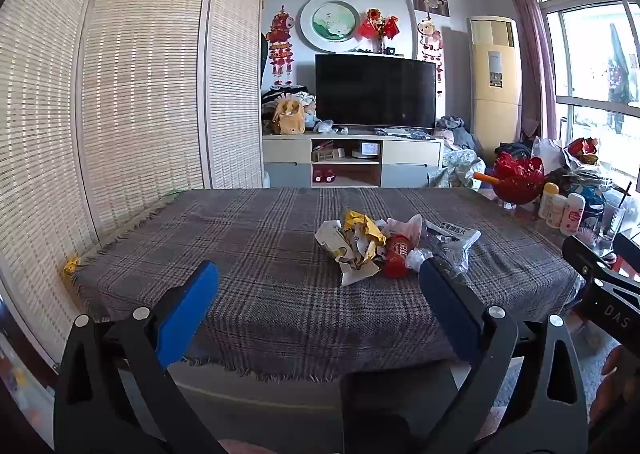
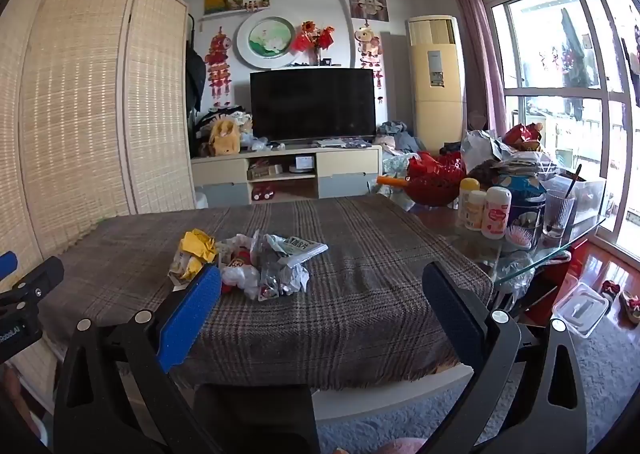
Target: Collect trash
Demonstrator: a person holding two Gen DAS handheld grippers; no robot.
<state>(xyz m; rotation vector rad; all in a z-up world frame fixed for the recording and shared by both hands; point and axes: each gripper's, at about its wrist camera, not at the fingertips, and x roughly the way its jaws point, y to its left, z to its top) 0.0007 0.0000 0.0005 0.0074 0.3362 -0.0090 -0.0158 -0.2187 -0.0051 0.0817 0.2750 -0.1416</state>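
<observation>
While the desk under its plaid cloth fills most of both views, nothing on it looks gathered yet, so the task seems to stand at its very start. The trash pile lies in one loose heap near the middle of the desk, a little to the far side, untouched by either tool. No bin or bag for it can be made out in either view, so where it should go cannot be told.

The left tool hangs at the near edge of the desk with its jaws spread wide and nothing between them; the heap sits beyond its tips. The right tool is just as wide and just as empty, with the heap ahead and to its left.

Within the heap, the crumpled printed wrapper is the broadest piece, on the right side. Next comes the yellow wrapper on the left, beside a pale torn carton. Smallest is the red packet, tucked in the middle. All of it is left to collect.
</observation>
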